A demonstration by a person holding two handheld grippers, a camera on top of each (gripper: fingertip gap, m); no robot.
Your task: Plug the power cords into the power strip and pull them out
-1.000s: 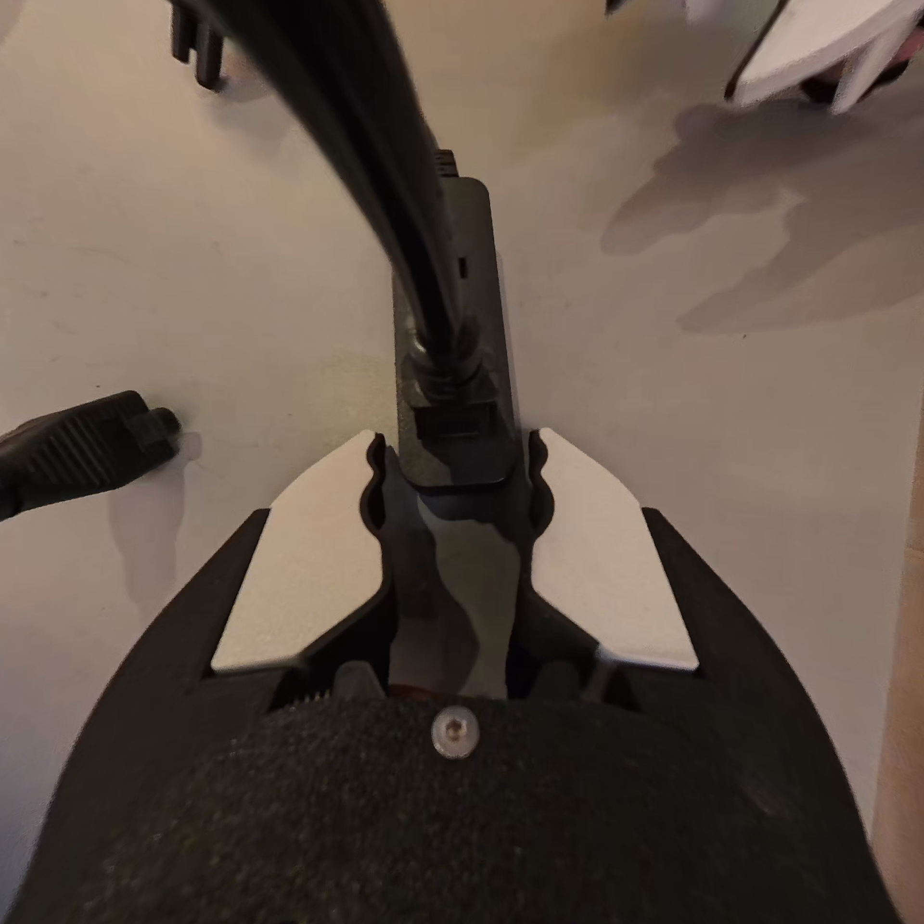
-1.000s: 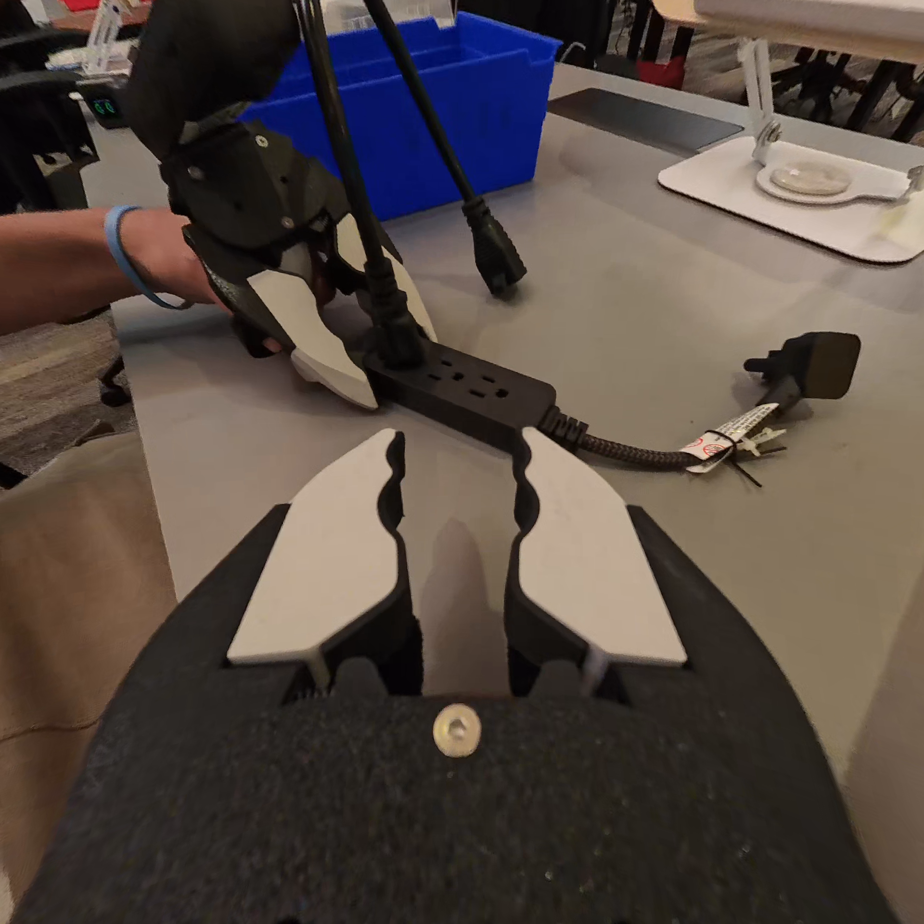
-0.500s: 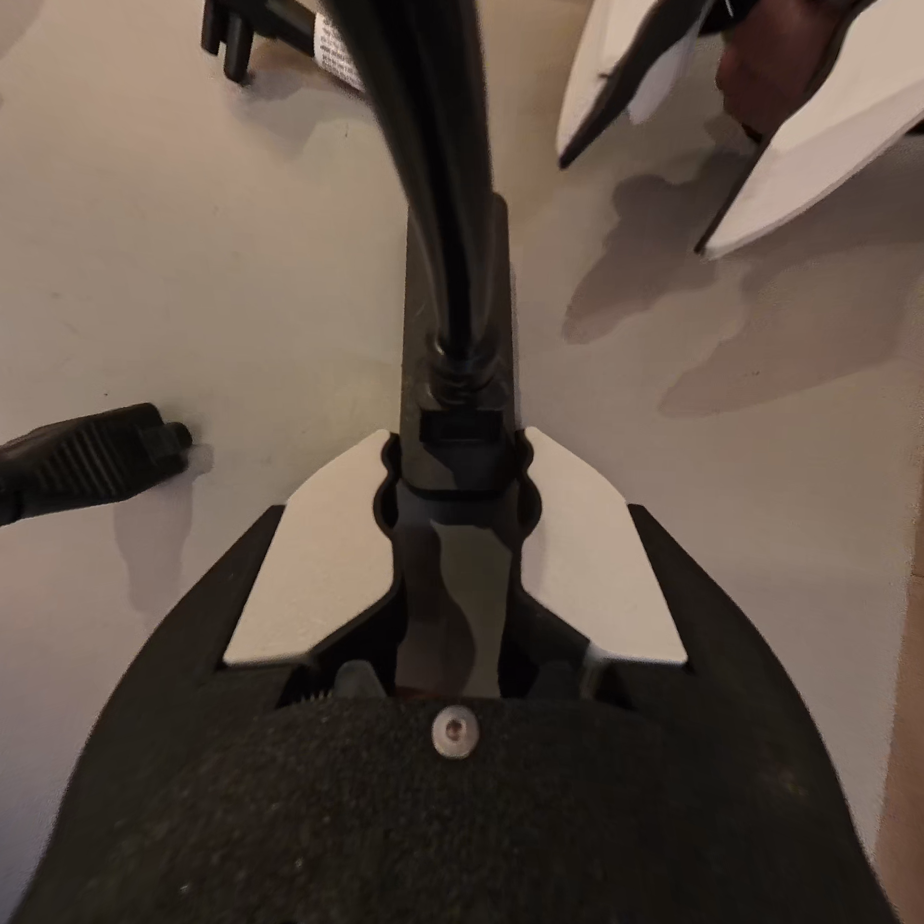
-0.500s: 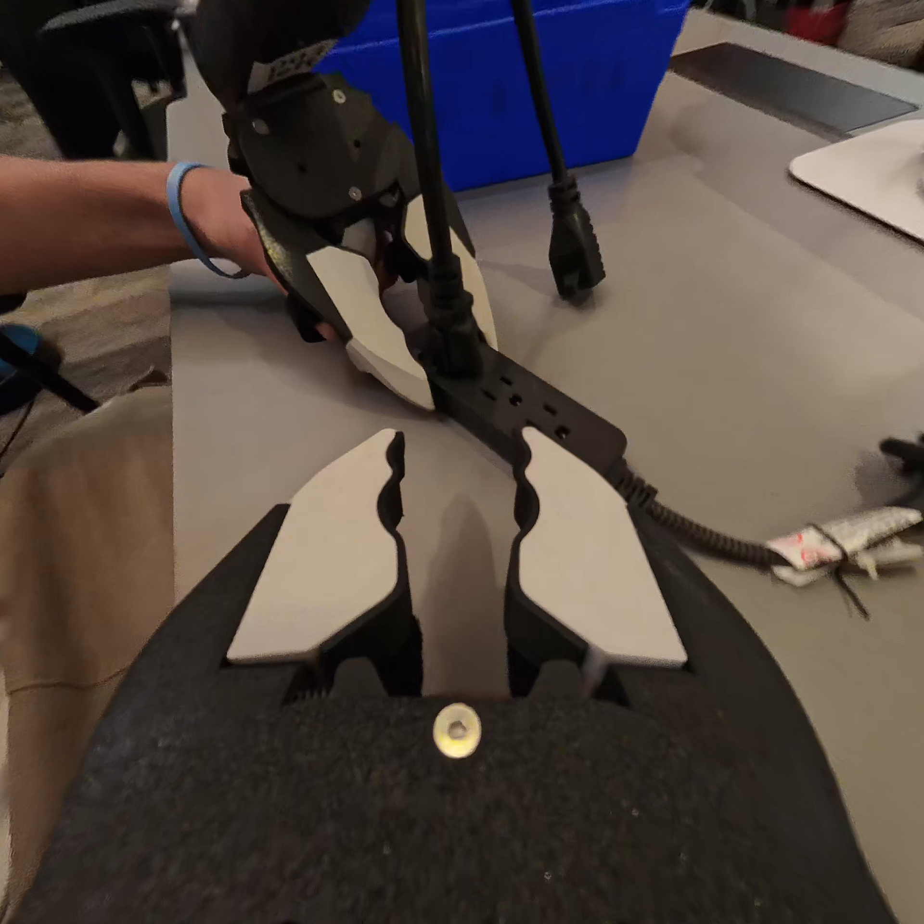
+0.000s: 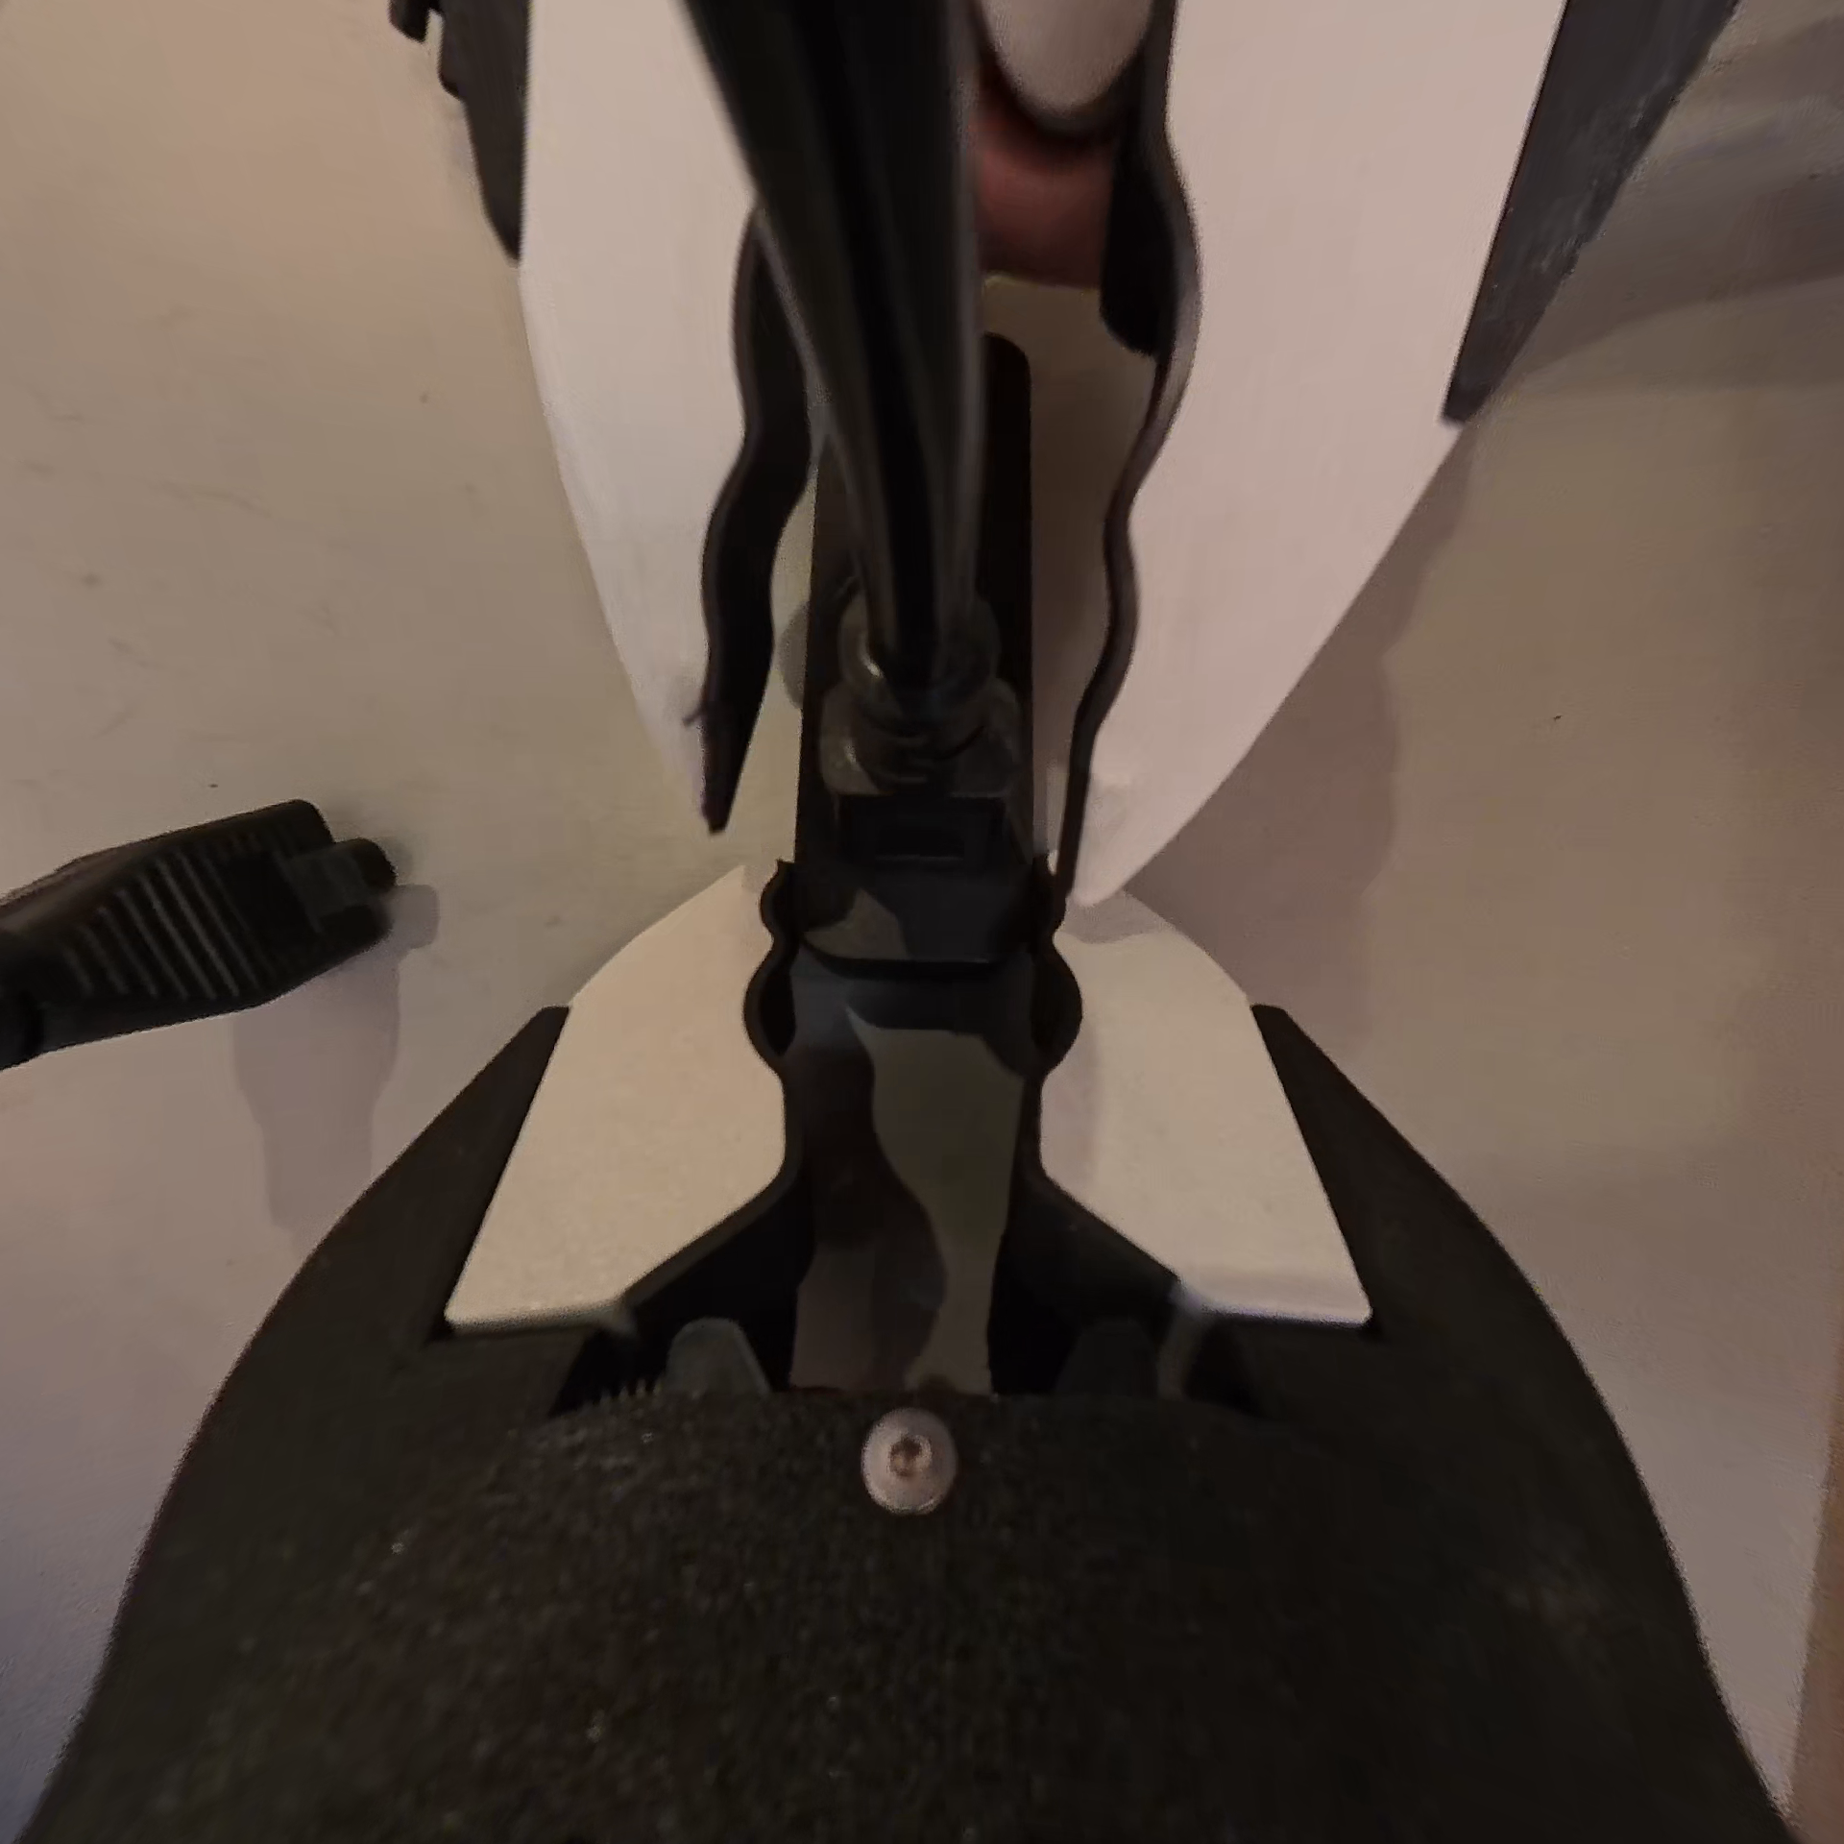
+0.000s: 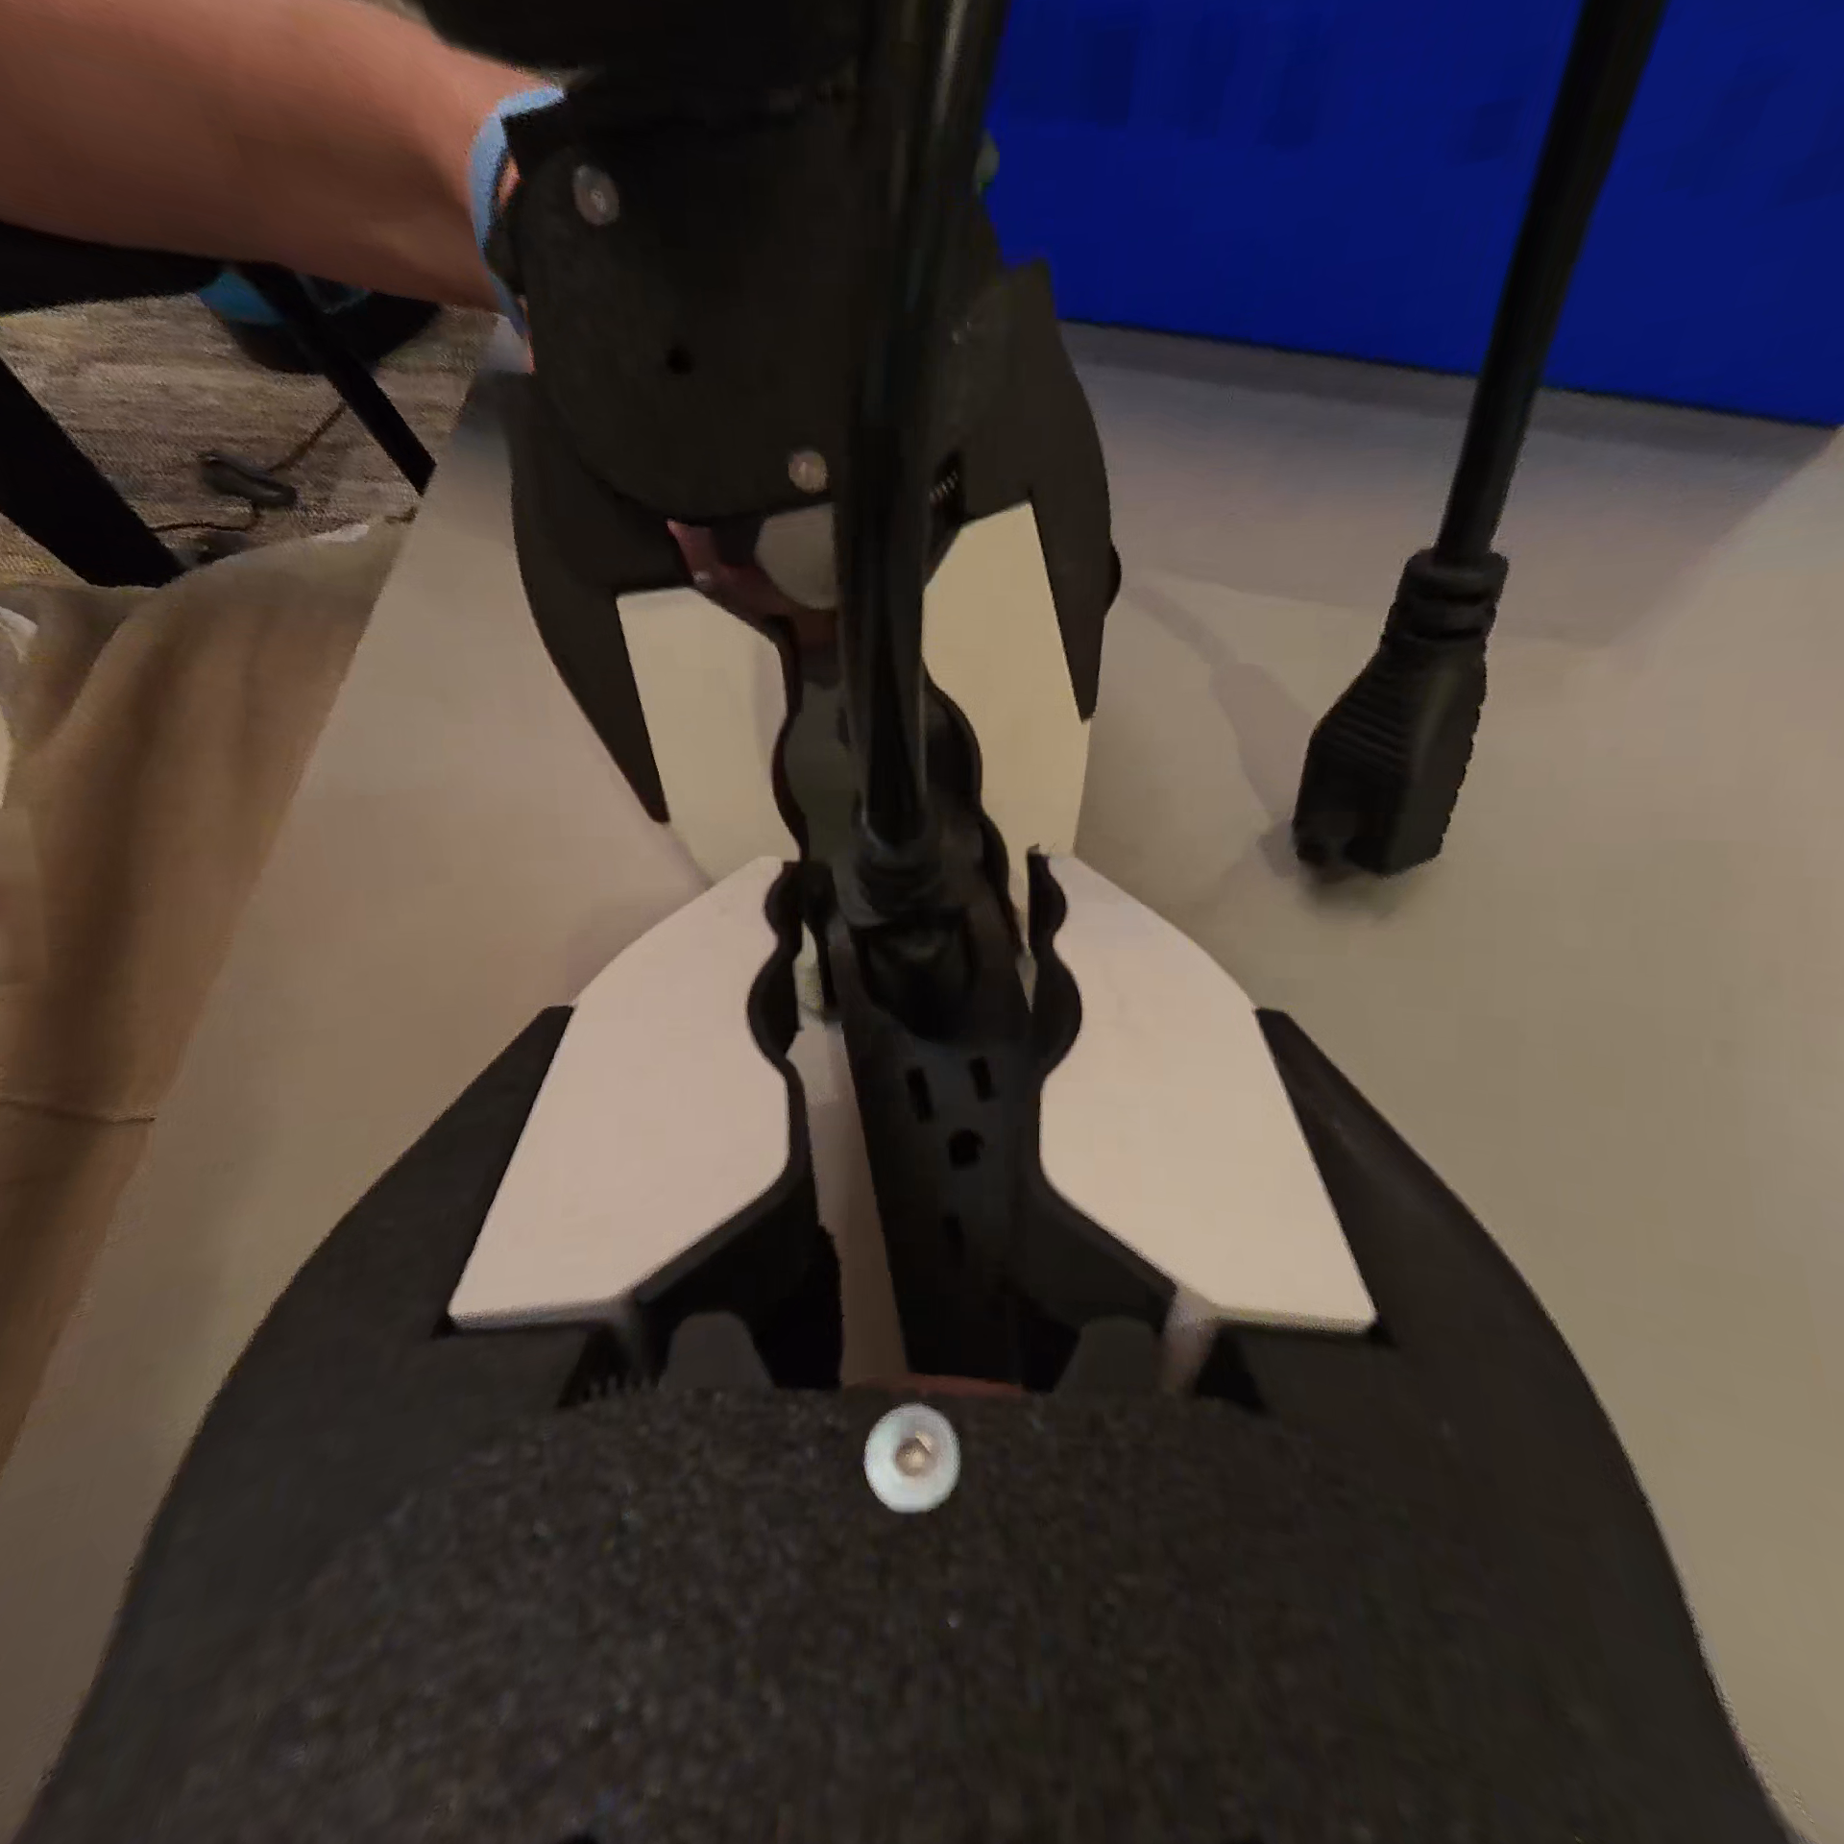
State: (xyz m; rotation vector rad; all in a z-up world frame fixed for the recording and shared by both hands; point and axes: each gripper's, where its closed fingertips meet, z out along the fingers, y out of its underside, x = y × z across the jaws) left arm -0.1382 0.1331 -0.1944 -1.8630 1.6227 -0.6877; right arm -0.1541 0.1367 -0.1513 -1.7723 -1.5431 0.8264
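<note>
A black power strip (image 5: 918,923) lies on the pale table (image 5: 249,499). A black plug (image 5: 913,738) with its thick cord (image 5: 878,299) sits in the strip's end outlet. My left gripper (image 5: 913,898) is shut on that end of the strip. My right gripper (image 6: 913,888) is open, its fingers either side of the plug (image 6: 903,898) and the strip (image 6: 948,1128), and faces the left gripper (image 6: 888,848). In the left wrist view the right gripper (image 5: 898,828) comes in from the top. A second cord's connector (image 6: 1397,738) rests on the table.
A blue bin (image 6: 1297,150) stands behind the strip. A person's forearm (image 6: 249,150) with a blue wristband holds the left gripper. The second connector (image 5: 190,928) lies left of the strip. The strip's own plug (image 5: 479,100) shows at the top left. The table edge is on the left (image 6: 419,619). Left tips to right tips: about 4 centimetres.
My right gripper has moved forward over the strip until its open fingers straddle the plug. My left gripper has narrowed onto the strip's end and stayed there.
</note>
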